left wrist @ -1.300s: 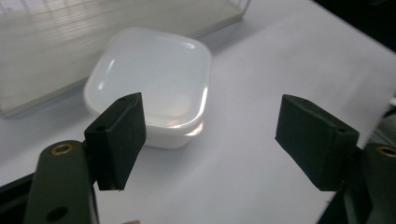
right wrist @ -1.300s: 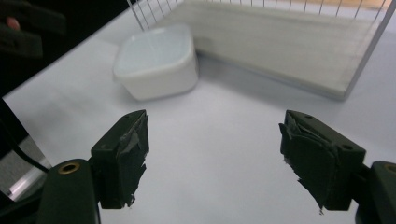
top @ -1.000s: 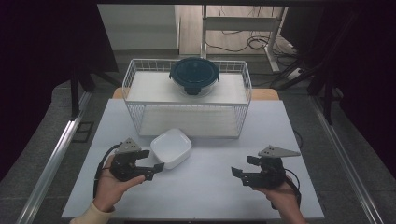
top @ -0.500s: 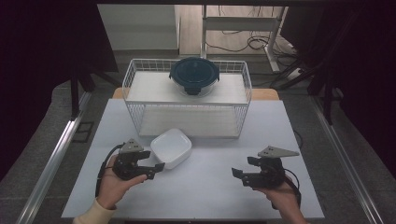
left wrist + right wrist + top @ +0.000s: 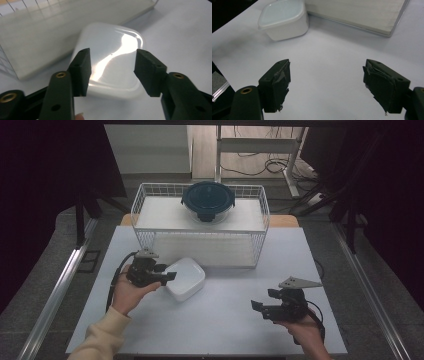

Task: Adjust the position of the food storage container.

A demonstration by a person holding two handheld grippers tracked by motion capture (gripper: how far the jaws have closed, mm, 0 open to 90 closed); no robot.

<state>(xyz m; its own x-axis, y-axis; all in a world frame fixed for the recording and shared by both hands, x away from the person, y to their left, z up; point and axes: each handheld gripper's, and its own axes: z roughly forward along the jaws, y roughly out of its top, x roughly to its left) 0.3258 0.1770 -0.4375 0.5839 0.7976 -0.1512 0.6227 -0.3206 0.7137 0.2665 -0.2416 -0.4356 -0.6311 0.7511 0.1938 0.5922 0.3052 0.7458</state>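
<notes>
So the white plastic container (image 5: pixel 186 278) is a squarish tub with rounded corners and a glossy lid snapped on. It sits flat and upright on the table, just in front of the wire basket (image 5: pixel 200 237), near its left end.

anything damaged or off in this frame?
Yes: the right gripper has torn, ragged tape peeling from its pads. The white container sits askew to the wire basket. No spills.

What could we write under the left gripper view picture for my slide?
Left gripper, jaws closing but open, hovers over a white lidded container beside the wire basket.
</notes>
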